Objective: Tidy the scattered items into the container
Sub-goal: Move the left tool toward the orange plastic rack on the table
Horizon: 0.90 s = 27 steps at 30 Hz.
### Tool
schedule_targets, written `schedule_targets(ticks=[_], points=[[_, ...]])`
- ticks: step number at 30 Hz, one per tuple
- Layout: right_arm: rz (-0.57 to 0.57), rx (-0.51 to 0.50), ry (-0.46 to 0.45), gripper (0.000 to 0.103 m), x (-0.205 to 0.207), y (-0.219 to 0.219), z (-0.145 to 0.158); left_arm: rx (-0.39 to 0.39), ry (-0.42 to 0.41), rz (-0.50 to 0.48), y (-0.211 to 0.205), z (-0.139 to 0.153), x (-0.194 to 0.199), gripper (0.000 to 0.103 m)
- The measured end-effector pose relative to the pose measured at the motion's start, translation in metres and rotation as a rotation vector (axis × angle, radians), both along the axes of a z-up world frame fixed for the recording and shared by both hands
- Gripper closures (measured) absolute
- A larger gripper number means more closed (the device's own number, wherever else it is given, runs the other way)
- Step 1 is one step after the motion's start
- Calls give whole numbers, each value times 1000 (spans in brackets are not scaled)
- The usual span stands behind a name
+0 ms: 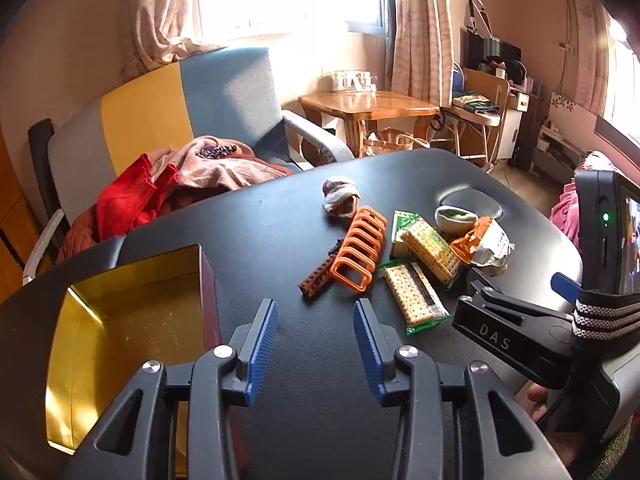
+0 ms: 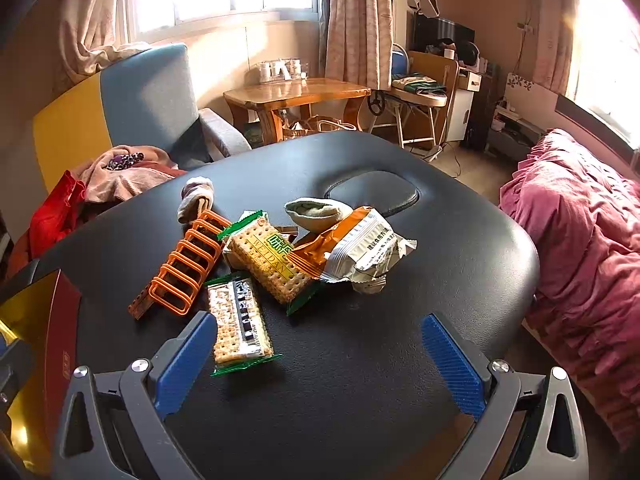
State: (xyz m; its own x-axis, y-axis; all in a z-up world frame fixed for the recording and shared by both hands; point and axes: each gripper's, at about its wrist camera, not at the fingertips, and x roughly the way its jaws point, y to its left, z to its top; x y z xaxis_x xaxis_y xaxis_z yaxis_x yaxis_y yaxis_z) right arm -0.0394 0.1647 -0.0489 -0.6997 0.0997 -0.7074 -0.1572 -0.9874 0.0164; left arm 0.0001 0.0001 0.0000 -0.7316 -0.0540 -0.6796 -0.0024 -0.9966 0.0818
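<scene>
left fingers (image 1: 316,344) apart, gold box (image 1: 132,312) partly cut off behind them

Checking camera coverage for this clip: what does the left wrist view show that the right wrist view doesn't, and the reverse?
Left wrist only: the tin's open gold inside, nothing visible in it, the open left gripper, and the right gripper's body.
Right wrist only: the pink bedding and the open right gripper.
Both: the black table with the orange rack, two cracker packs, the snack bag, two socks and the brown strip.
</scene>
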Motion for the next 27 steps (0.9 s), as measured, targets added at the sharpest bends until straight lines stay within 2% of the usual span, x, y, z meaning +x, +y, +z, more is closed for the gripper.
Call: schedule_targets(ticks=[5, 9, 13, 21, 27], points=[[59, -38, -23, 0, 1, 6, -9, 2, -5, -10, 9, -11, 13, 63], [107, -68, -42, 0, 2, 11, -17, 127, -161, -74, -2, -38, 1, 63], [158, -119, -67, 0, 3, 17, -26, 213, -237, -94, -5, -69, 4, 63], [309, -330, -131, 0, 0, 31, -49, 206, -330, -89, -7, -100, 5, 63], [465, -505, -136, 0, -22, 28, -39, 216, -381, -105, -7, -119, 5, 63]])
